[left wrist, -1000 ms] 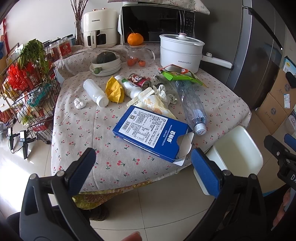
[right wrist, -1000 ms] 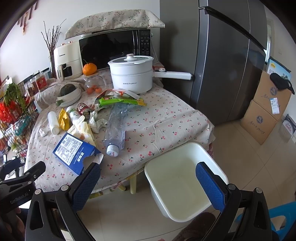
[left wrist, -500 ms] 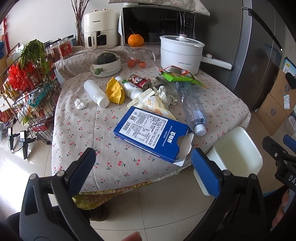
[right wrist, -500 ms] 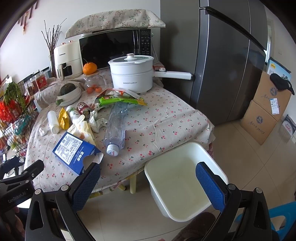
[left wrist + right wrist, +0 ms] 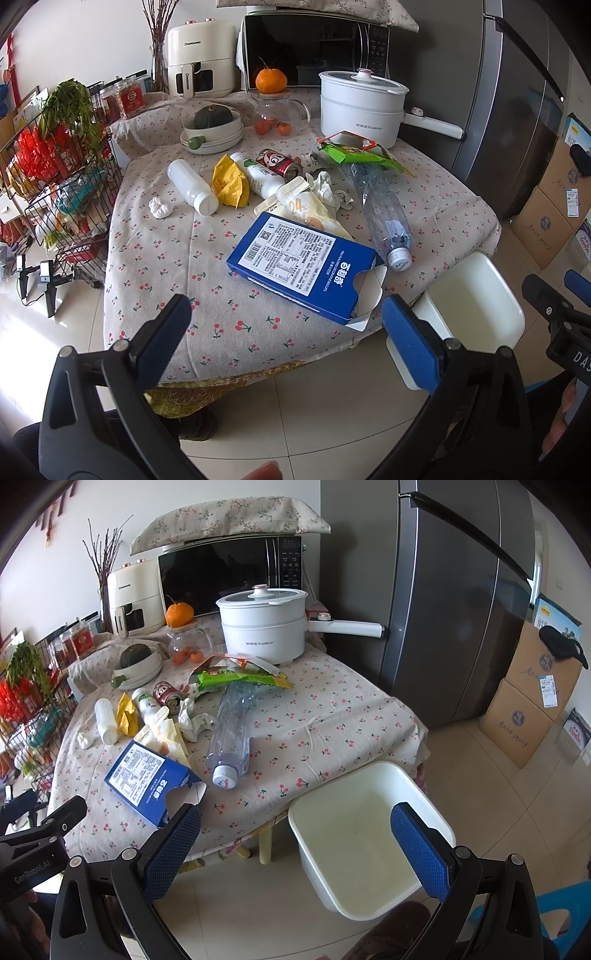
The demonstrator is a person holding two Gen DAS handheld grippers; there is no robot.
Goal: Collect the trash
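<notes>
Trash litters the cherry-print tablecloth: a torn blue carton (image 5: 306,267) (image 5: 149,781) near the front edge, a clear plastic bottle (image 5: 384,214) (image 5: 232,731), a white bottle (image 5: 190,184), a yellow wrapper (image 5: 229,181), a red can (image 5: 280,162), a green snack bag (image 5: 354,153) and crumpled tissue (image 5: 160,207). An empty white bin (image 5: 360,836) (image 5: 476,302) stands on the floor by the table's right corner. My left gripper (image 5: 286,338) hangs open in front of the table, short of the carton. My right gripper (image 5: 295,843) is open above the bin's near side.
At the back stand a white electric pot (image 5: 264,626), a microwave (image 5: 229,576), an air fryer (image 5: 201,59), a glass teapot with an orange on it, and a bowl holding a squash. A wire rack (image 5: 55,184) flanks the left, a fridge (image 5: 443,590) and cardboard boxes (image 5: 532,701) the right.
Both views have shifted only slightly; nothing on the table moved and both grippers stay open.
</notes>
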